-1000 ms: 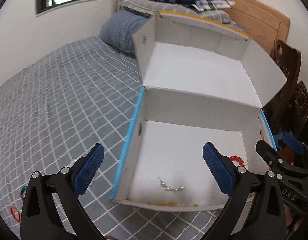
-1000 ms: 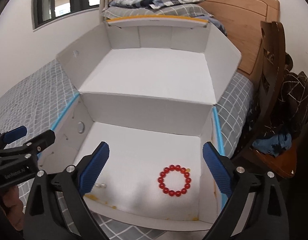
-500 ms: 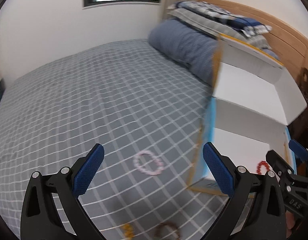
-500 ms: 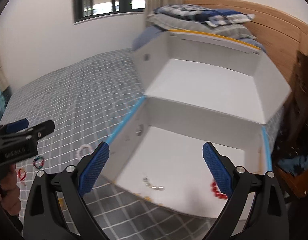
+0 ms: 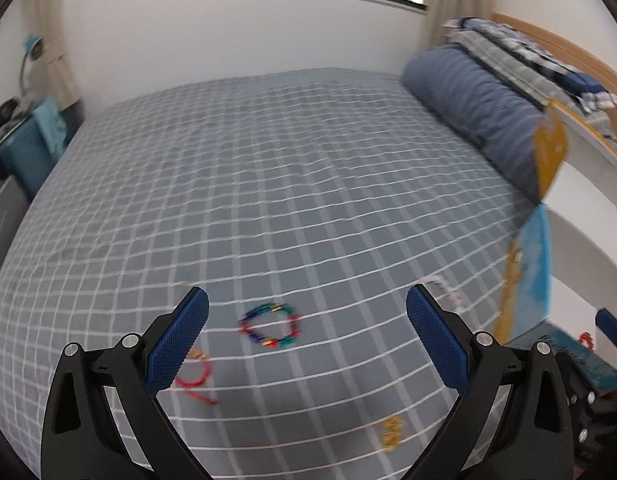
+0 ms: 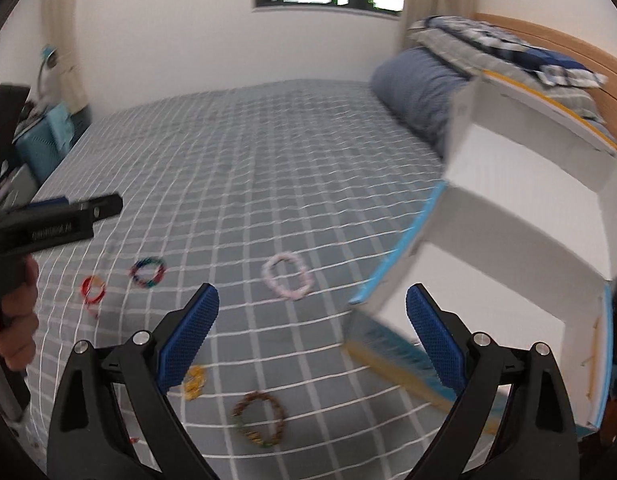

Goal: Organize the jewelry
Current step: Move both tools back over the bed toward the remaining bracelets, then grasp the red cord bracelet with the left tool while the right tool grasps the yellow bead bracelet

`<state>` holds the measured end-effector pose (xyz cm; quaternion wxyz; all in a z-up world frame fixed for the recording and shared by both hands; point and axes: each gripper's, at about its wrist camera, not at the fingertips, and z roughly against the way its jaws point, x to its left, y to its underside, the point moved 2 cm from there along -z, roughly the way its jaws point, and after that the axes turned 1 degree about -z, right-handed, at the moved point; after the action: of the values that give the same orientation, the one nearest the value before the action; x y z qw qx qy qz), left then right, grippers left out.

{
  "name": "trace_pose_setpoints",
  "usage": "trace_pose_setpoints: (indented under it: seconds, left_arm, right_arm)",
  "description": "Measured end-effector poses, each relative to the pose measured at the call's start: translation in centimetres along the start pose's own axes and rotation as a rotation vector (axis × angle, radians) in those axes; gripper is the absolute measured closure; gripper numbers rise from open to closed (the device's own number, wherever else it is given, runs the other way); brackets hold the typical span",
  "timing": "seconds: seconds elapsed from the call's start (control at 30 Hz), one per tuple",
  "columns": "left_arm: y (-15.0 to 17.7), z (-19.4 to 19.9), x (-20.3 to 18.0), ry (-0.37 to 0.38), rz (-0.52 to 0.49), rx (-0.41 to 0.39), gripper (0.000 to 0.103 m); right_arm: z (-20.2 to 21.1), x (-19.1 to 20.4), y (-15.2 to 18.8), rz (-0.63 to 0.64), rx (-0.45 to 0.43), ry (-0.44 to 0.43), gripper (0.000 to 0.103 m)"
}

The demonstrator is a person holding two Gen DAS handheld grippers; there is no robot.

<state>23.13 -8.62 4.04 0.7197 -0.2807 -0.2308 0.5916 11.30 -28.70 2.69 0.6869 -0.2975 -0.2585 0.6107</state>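
My left gripper [image 5: 307, 332] is spread wide and empty; the multicoloured bead bracelet [image 5: 271, 325] lies flat on the checked bedspread [image 5: 268, 184] between its fingers; my right gripper [image 6: 312, 332], equally wide and empty, sits farther off.

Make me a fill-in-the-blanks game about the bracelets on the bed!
1. The pink bracelet lies on the ____ bedspread.
2. The box beside it is ____ inside.
3. The left gripper hovers with its fingers ____.
4. The blue pads on the right gripper hold ____.

Missing words: checked grey; white; open; nothing
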Motion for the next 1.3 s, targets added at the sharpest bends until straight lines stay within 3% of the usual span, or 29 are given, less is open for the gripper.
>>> trace_pose_setpoints:
  seconds: [0.2,0.47,0.7,0.93,1.03,1.23,1.3]
  left_arm:
    - [2.1,-1.5,5.0,-0.052,0.081,0.043,0.006]
    - [5.4,-4.8,10.1,-0.105,0.144,0.113,0.006]
    - [7.5,-8.4,12.1,-0.145,0.179,0.171,0.006]
    - [8.8,-11.2,12.6,-0.136,0.189,0.218,0.006]
    - [9.2,-12.0,12.7,-0.142,0.19,0.23,0.006]
    - [9.6,-12.7,12.4,-0.115,0.176,0.263,0.028]
    - [9.6,-12.7,12.2,-0.109,0.169,0.266,0.043]
  right_arm:
    - [-3.0,4.6,2.1,0.077,0.066,-0.05,0.012]
    - [-6.8,7.8,4.9,0.114,0.157,-0.079,0.012]
    - [-9.1,9.2,6.9,0.149,0.223,-0.079,0.014]
    - [-10.2,9.4,8.2,0.146,0.272,-0.094,0.016]
    - [-10.5,9.7,8.6,0.149,0.29,-0.1,0.023]
    - [-11.2,10.0,9.1,0.154,0.324,-0.113,0.038]
    - [-11.3,9.9,9.1,0.153,0.322,-0.11,0.044]
